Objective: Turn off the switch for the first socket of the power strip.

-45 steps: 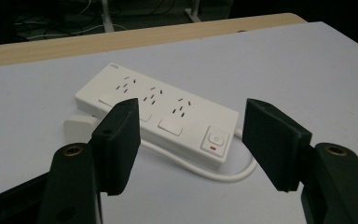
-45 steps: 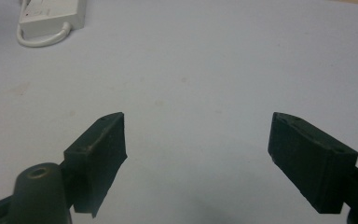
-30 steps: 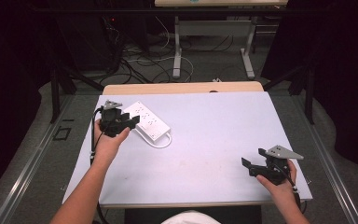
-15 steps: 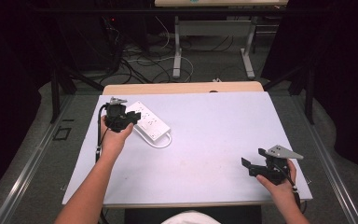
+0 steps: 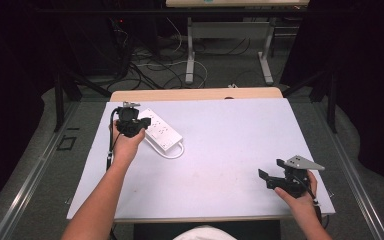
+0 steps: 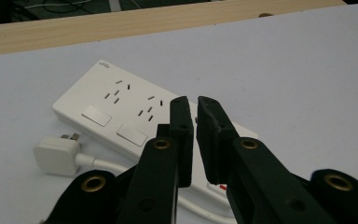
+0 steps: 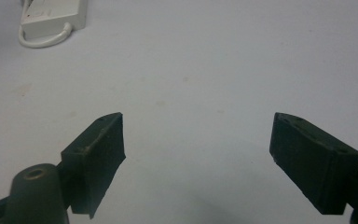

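- A person sits at a pale grey-white table [image 5: 220, 165] with a light wooden strip along its far edge, holding a black two-jaw gripper in each hand.
- A flat white rectangular plastic power strip [image 5: 159, 131] lies on the table's far left part, set at a slant, its white cord [image 5: 172, 152] looping out from its nearer end.
- In the left gripper view the strip [image 6: 121, 109] shows several socket holes and two blank rectangular pads, and a white plug [image 6: 56, 153] lies on the table just beside it.
- The left gripper [image 5: 141, 121] is over the strip's far end; its jaws stand almost together with a thin gap, clamping nothing.
- The right gripper [image 5: 271, 171], topped by a grey three-cornered plate, is near the table's near right corner, well apart from the strip. Its jaws are spread wide over bare table [image 7: 205, 74].
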Available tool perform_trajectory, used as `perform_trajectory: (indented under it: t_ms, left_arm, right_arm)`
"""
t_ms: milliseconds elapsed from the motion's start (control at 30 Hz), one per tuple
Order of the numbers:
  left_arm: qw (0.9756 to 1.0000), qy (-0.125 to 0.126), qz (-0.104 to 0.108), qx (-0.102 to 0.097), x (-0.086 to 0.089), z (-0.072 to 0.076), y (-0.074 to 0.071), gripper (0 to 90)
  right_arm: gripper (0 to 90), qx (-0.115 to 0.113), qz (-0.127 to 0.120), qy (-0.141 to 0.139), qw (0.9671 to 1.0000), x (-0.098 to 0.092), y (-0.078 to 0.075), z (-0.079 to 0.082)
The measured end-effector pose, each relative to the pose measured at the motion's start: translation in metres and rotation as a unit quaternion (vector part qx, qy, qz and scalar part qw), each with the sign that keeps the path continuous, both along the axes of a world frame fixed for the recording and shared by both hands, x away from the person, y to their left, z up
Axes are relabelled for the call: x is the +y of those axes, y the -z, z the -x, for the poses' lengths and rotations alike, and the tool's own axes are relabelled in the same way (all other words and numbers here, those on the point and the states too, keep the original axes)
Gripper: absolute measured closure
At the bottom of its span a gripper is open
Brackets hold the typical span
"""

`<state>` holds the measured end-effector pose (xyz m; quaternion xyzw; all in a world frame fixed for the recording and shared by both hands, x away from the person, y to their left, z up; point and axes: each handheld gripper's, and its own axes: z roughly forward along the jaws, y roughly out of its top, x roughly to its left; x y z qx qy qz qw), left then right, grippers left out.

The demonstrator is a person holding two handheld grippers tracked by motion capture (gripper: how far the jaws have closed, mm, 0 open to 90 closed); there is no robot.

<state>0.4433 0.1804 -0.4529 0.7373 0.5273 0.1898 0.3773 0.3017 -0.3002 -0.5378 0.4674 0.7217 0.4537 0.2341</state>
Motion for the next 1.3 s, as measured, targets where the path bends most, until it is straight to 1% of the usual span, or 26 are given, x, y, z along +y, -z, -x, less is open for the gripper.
perform_trajectory:
  t_ms: [100,133,267,367,400,500,633,700,767,800,867,967,1033,1100,1133,1200,1300]
  left_arm:
    - [1.0,-0.002,-0.003,0.007,0.0,-0.002,0.001,86.9]
    - [1.0,-0.003,-0.006,0.003,0.0,-0.003,0.002,87.4]
    - [0.9999,-0.006,-0.008,0.008,0.0,-0.007,0.005,89.6]
    - [0.9999,-0.007,-0.008,0.009,0.001,-0.009,0.007,89.8]
    - [0.9998,-0.009,-0.011,0.011,0.001,-0.011,0.008,89.8]
    - [0.9998,-0.011,-0.013,0.011,0.0,-0.012,0.009,89.9]
    - [0.9997,-0.011,-0.017,0.016,0.0,-0.015,0.012,90.0]
    - [0.9996,-0.012,-0.019,0.019,0.0,-0.017,0.013,90.0]
    - [0.9994,-0.012,-0.022,0.023,-0.001,-0.019,0.016,90.0]
    - [0.9994,-0.012,-0.022,0.023,-0.001,-0.019,0.016,90.0]
    - [0.9992,-0.013,-0.024,0.03,-0.002,-0.022,0.018,90.0]
    - [0.9991,-0.015,-0.026,0.03,-0.003,-0.023,0.02,90.0]
    - [0.9988,-0.018,-0.028,0.037,-0.004,-0.026,0.022,90.0]
    - [0.9987,-0.018,-0.029,0.037,-0.004,-0.026,0.023,90.0]
    - [0.9985,-0.018,-0.03,0.042,-0.004,-0.028,0.024,90.0]
    - [0.9983,-0.02,-0.031,0.045,-0.004,-0.03,0.025,90.0]
    - [0.9982,-0.019,-0.034,0.046,-0.003,-0.031,0.027,90.0]
  right_arm:
    - [17.3,-0.001,0.002,0.004,1.0,0.0,0.0,0.0]
    - [17.3,0.0,0.0,-0.001,1.0,0.0,0.0,0.0]
    - [17.3,0.001,0.0,0.0,1.0,0.0,0.001,0.0]
    - [17.3,0.001,0.001,0.0,1.0,0.0,0.001,-0.001]
    - [17.3,0.001,0.002,-0.001,1.0,0.0,0.001,-0.001]
    - [17.3,0.002,0.003,0.0,1.0,0.0,0.001,-0.001]
    - [17.3,0.002,0.004,-0.001,1.0,0.0,0.001,-0.001]
    - [17.3,0.002,0.004,-0.002,1.0,0.0,0.001,-0.001]
    - [17.3,0.005,-0.002,0.0,1.0,0.001,0.001,-0.001]
    - [17.3,0.004,-0.001,0.0,1.0,0.001,0.002,-0.001]
    - [17.3,0.005,-0.001,-0.001,1.0,0.001,0.002,-0.001]
    - [17.3,0.006,-0.001,-0.001,1.0,0.001,0.002,-0.001]
    - [17.3,0.008,-0.001,-0.004,1.0,0.0,0.002,-0.001]
    - [17.3,0.007,0.0,-0.005,1.0,0.0,0.002,-0.001]
    - [17.3,0.007,0.001,-0.005,1.0,0.0,0.002,-0.001]
    - [17.3,0.007,0.0,-0.005,1.0,0.0,0.002,-0.001]
    - [17.3,0.007,0.0,-0.006,1.0,0.0,0.002,-0.001]
